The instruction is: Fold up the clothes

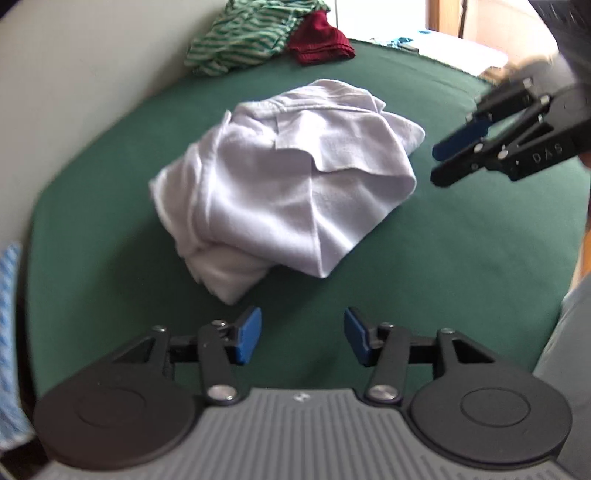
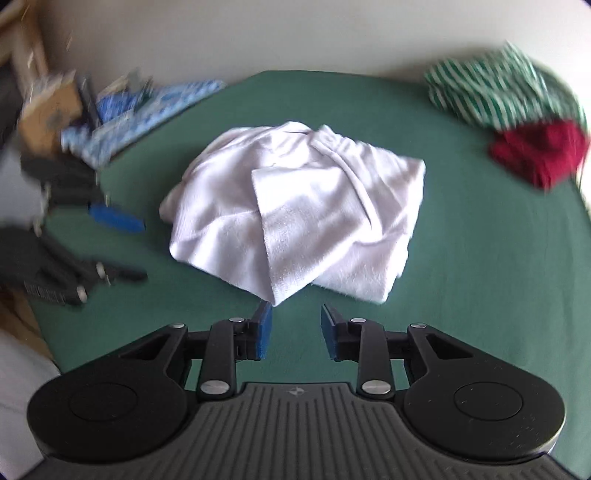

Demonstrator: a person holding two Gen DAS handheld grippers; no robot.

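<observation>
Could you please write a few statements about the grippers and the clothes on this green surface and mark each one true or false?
1. The left gripper is open and holds nothing. True.
2. The right gripper is clamped on the white garment. False: it is open, just short of the cloth.
3. The dark red garment touches the striped green garment. True.
4. The white garment lies flat and spread out. False: it is bundled in folds on the green cloth.

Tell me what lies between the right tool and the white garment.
Only bare green cloth. In the right wrist view, the open right tool sits just short of the white garment, whose nearest corner hangs almost above its left pad, not touching.
</observation>
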